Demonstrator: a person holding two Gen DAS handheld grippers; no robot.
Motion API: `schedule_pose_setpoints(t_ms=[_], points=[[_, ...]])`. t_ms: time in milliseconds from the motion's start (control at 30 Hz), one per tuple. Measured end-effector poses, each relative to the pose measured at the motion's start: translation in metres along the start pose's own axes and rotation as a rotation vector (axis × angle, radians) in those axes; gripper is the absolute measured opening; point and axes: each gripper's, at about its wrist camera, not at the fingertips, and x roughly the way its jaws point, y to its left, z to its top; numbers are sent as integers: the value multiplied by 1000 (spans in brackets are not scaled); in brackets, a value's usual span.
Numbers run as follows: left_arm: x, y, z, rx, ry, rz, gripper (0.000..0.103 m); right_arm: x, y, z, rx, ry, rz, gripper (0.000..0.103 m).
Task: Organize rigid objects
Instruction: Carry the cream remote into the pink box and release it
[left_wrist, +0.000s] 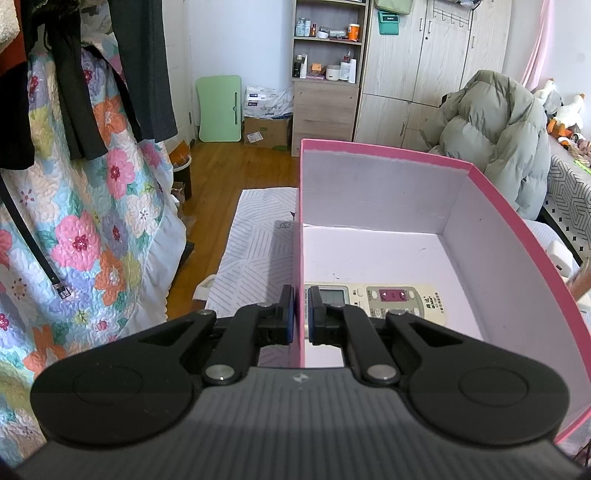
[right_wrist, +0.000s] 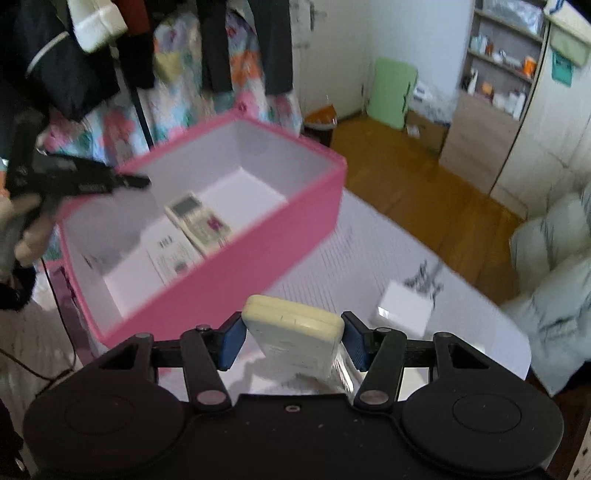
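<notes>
A pink box (left_wrist: 491, 206) with a white inside stands on the striped table mat (left_wrist: 255, 236). My left gripper (left_wrist: 300, 314) is shut on the box's left wall, one pad outside and one inside. An air-conditioner remote (left_wrist: 388, 299) lies on the box floor. In the right wrist view the same box (right_wrist: 236, 284) holds that remote (right_wrist: 197, 221) beside a white leaflet (right_wrist: 162, 254). My right gripper (right_wrist: 291, 339) is shut on a cream remote (right_wrist: 295, 332), held near the box's near wall. The left gripper (right_wrist: 136, 181) shows at the box's far-left rim.
A small white box (right_wrist: 404, 310) lies on the mat to the right. A floral quilt (left_wrist: 74, 221) and dark clothes hang at the left. A grey puffer coat (left_wrist: 491, 136), wooden cabinets (left_wrist: 424, 66) and shelves (left_wrist: 325, 48) stand beyond.
</notes>
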Motion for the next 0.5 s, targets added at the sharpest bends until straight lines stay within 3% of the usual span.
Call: schedule_pose_setpoints(t_ms=[300, 500], points=[[1, 0, 1, 1, -1, -1, 6, -41, 25, 49, -83, -134, -42, 61], [2, 0, 2, 7, 11, 15, 5, -38, 32, 77, -29, -175, 27, 61]])
